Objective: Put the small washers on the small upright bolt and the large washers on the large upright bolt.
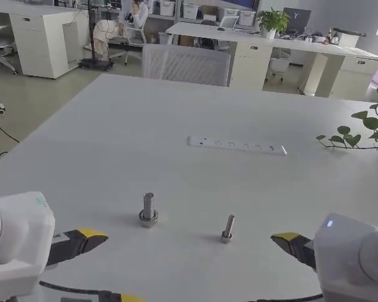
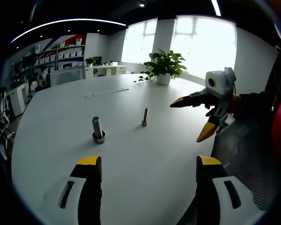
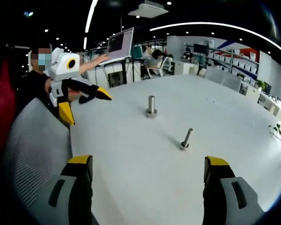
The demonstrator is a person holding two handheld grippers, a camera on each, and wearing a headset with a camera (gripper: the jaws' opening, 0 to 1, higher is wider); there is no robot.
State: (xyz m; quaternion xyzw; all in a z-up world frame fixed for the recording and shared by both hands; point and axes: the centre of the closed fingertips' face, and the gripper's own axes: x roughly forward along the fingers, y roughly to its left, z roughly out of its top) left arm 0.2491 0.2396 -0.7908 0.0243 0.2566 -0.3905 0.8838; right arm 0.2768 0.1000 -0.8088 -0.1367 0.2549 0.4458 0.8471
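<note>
Large bolt: base detail too small to resolve. Left gripper and right gripper flank it, jaws wide apart, empty.

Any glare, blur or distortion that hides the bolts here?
Head view: even light, large bolt and small bolt sharp, faint shadows. Left gripper view: fisheye bend, windows blown out, bolts clear. Right gripper view: fisheye bend, ceiling lights curved, bolts clear.
</note>
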